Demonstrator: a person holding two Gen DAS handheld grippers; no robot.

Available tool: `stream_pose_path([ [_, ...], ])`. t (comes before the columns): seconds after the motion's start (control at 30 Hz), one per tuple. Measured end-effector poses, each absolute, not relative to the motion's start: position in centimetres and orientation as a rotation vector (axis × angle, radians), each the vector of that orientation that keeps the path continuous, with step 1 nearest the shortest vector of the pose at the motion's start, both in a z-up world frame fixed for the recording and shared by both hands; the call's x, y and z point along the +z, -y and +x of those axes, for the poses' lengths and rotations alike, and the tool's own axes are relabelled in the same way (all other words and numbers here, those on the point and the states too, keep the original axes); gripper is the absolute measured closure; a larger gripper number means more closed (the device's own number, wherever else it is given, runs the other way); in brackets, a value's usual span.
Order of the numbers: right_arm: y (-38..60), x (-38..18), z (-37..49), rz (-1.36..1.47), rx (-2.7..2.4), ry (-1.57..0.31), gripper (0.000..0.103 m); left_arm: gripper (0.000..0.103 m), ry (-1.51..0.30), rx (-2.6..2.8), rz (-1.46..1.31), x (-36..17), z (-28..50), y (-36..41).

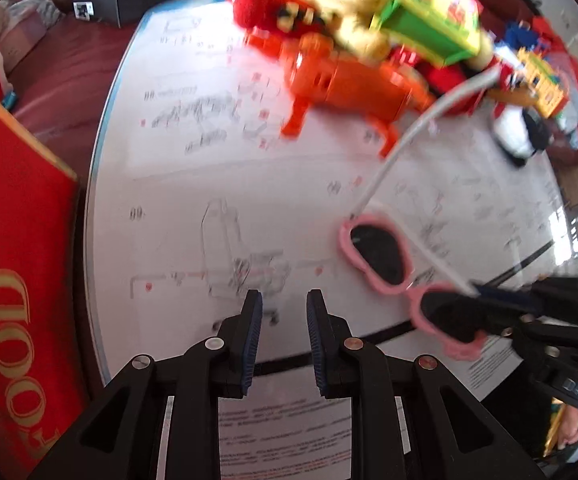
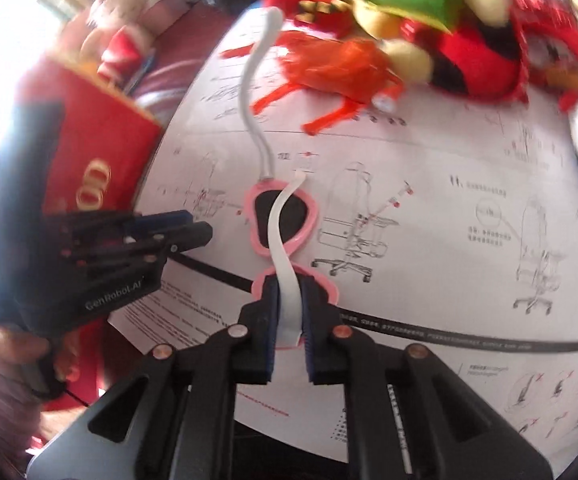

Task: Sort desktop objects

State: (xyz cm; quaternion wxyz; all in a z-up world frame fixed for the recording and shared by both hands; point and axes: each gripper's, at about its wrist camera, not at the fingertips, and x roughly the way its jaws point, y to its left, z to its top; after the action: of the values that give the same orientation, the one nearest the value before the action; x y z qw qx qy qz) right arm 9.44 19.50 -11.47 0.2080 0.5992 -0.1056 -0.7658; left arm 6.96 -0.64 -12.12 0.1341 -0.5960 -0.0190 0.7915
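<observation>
One pair of pink heart-shaped sunglasses (image 2: 279, 236) with two white temple arms is the thing in hand. The right hand-held gripper (image 2: 289, 320) is clamped narrow on the near lens frame, with one white temple arm running back between its blue pads (image 2: 271, 312). The glasses' long axis runs straight ahead of this hand-held gripper, the far lens just beyond its fingertips, and the second temple arm curves on further toward the toy pile. From the left wrist view the same sunglasses (image 1: 381, 256) lie ahead and to the right of the left hand-held gripper (image 1: 283, 312), slanting from far-left to near-right, with the right hand-held gripper (image 1: 505, 312) on the nearer lens.

The left hand-held gripper holds nothing, its two pads a narrow gap apart over the printed instruction sheet (image 1: 217, 184) on the table (image 1: 93, 200). Far ahead of it sit one orange plastic toy (image 1: 345, 84), one green box (image 1: 429, 16) and a blurred heap of plush toys (image 1: 317, 0) that cannot be counted. One red box (image 1: 13, 248) stands to its left
</observation>
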Motion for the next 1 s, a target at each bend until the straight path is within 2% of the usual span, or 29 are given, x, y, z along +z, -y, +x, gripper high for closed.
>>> stream_pose_path([
  [0.23, -25.1, -13.7, 9.2, 1.718, -2.018, 0.691, 0.092, 0.082, -0.076, 2.308, -1.568, -9.5, 5.8, -3.0],
  [0.37, -26.7, -14.8, 10.2, 1.731, -1.973, 0.793, 0.092, 0.082, -0.195, 2.272, -1.509, -9.3, 5.2, -6.8],
  [0.63, -27.1, -14.7, 10.3, 1.714, -1.968, 0.704, 0.092, 0.082, -0.434, 2.239, -1.434, -9.9, 4.7, -12.9],
  [0.87, -27.3, -14.8, 9.7, 1.687, -2.020, 0.558, 0.092, 0.082, -0.499, 2.251, -1.504, -11.9, 3.5, -14.1],
  [0.9, -27.5, -14.7, 9.8, 1.682, -2.041, 0.538, 0.092, 0.084, -0.486, 2.253, -1.525, -12.2, 3.3, -13.7],
  [0.93, -27.7, -14.5, 9.9, 1.676, -2.064, 0.518, 0.092, 0.097, -0.476, 2.254, -1.540, -12.3, 3.3, -13.3],
  [1.0, -28.3, -14.1, 10.0, 1.656, -2.110, 0.489, 0.092, 0.099, -0.457, 2.254, -1.569, -12.6, 3.2, -12.5],
])
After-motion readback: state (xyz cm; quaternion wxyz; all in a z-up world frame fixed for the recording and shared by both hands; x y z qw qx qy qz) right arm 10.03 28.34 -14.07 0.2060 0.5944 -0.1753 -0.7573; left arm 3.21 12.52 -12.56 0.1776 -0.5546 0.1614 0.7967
